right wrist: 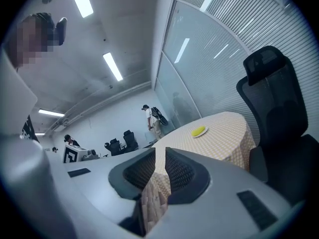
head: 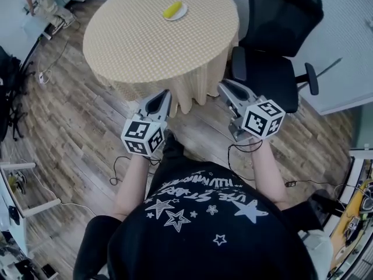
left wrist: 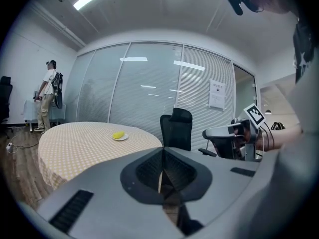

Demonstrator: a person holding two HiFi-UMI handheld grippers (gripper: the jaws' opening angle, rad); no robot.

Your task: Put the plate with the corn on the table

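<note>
The plate (head: 175, 11) with the corn (head: 172, 9) is seen on the round table (head: 134, 39), well apart from the left gripper (head: 166, 93), jaws pressed together, and the right gripper (head: 223, 86), jaws slightly parted, both empty.

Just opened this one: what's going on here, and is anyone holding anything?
A person stands back from the round table with a hand-held gripper in each hand. The left hand-held gripper has its jaws together, the right hand-held gripper has them slightly apart, and neither holds anything. The plate with the corn sits on the table's far side, well away from both. A black office chair stands beside the table.
</note>
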